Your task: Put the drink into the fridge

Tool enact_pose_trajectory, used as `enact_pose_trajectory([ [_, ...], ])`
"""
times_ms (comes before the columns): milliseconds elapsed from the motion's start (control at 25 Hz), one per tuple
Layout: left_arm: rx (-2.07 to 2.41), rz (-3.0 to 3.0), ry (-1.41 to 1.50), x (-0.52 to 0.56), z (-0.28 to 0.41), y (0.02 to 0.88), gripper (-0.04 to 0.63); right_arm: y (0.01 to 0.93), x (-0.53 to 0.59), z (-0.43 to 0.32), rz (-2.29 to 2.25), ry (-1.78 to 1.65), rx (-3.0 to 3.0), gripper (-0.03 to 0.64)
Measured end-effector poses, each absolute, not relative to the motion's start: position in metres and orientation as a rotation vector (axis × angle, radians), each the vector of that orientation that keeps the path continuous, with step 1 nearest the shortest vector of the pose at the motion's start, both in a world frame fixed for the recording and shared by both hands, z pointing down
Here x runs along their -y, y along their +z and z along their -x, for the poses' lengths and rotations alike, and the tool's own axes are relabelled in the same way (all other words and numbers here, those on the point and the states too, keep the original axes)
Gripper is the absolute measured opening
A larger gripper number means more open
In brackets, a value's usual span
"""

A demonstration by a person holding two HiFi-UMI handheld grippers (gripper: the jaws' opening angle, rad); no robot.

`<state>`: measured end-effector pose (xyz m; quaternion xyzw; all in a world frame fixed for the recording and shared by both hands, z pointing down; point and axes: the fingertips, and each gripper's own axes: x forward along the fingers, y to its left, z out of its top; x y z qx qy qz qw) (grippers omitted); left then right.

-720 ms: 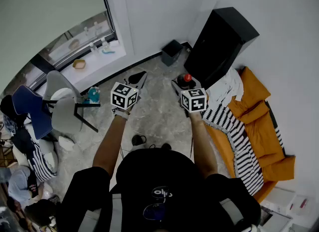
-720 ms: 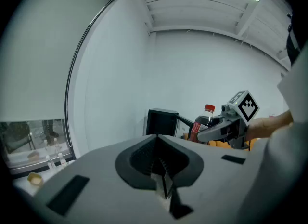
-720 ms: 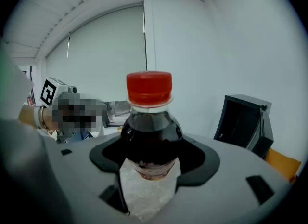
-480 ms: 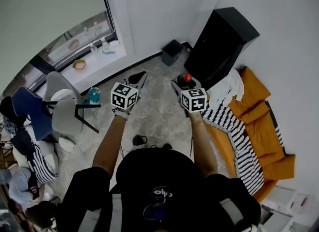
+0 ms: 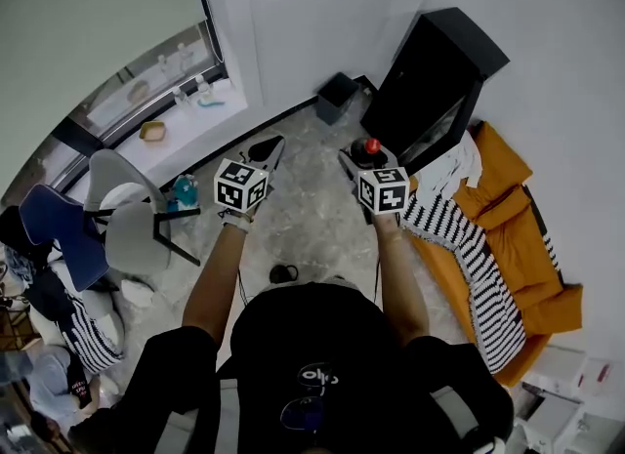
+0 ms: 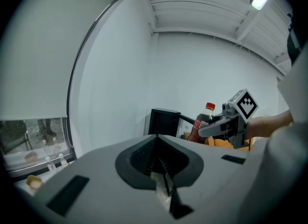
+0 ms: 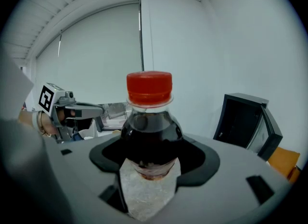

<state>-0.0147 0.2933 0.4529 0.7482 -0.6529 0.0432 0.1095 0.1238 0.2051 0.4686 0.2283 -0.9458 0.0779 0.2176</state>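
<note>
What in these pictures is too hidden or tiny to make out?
- Fridge inside: head view, too dark.
- Cola bottle lower half: right gripper view, behind the right gripper's fingers.
- Windowsill items: head view, too small to name.

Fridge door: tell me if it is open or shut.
Open: the fridge door stands swung away from the fridge.

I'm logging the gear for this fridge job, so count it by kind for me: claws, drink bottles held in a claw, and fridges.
Claws: 2, the left claw and the right claw
Drink bottles held: 1, the red-capped drink bottle, gripped in the right claw
Fridges: 1, the black fridge
Total: 4
</note>
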Motion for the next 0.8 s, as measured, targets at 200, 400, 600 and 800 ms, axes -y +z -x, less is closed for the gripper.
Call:
enact_pose_trajectory([
  [200, 1.892, -2.243, 0.175, -0.296, 0.042, 0.457, 0.006, 0.468, -0.205, -0.105, -0.684, 0.213, 2.614, 0.311],
  [400, 1.860, -2.241, 0.176, -0.286, 0.063, 0.467, 0.006, 0.474, -0.193, -0.095, -0.730, 0.237, 2.591, 0.311],
  [600, 1.834, -2.244, 0.180, -0.263, 0.079, 0.477, 0.006, 0.482, -0.169, -0.081, -0.748, 0.252, 2.578, 0.311],
  [800, 1.827, -2.248, 0.212, -0.222, 0.101, 0.479, 0.006, 0.484, -0.126, -0.055, -0.744, 0.257, 2.591, 0.311],
])
